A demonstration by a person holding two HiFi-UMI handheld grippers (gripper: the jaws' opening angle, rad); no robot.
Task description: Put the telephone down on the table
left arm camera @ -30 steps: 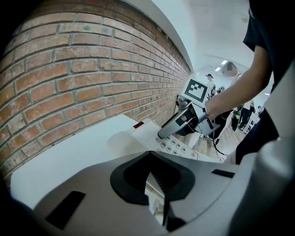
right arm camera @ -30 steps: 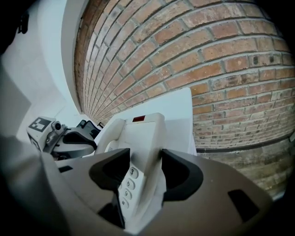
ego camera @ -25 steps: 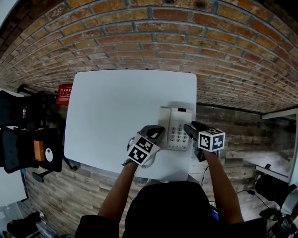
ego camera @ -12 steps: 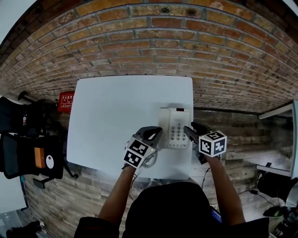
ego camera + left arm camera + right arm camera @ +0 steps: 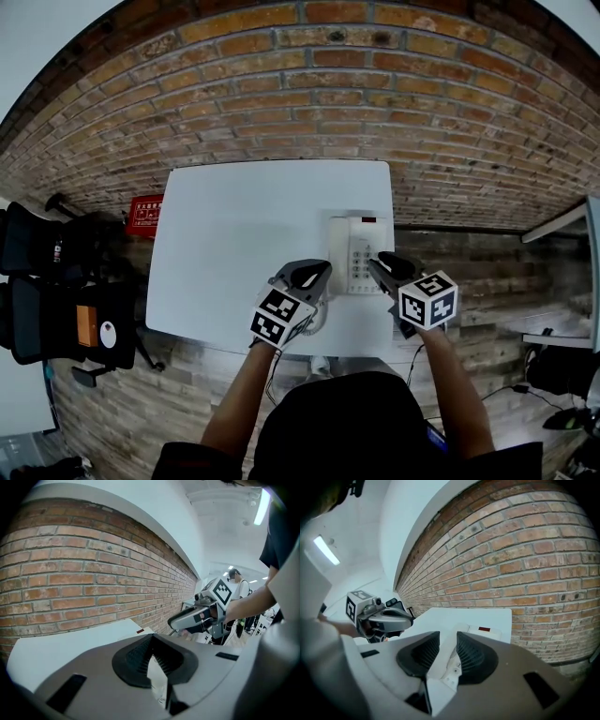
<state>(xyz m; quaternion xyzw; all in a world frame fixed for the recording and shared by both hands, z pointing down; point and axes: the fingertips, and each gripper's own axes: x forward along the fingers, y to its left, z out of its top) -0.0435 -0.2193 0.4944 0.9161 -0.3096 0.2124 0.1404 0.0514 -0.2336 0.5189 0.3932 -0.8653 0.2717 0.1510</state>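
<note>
White table (image 5: pixel 234 244) against the brick wall (image 5: pixel 281 94), and the white telephone (image 5: pixel 356 253) already sits flat on it near the right edge, so I'd judge the put-down done. Left gripper (image 5: pixel 314 272) is fully closed and empty just left of the phone; right gripper (image 5: pixel 382 266) hovers at its right edge, jaws half apart and closing with nothing clamped. Next move is probably just pulling both clear without nudging the phone
</note>
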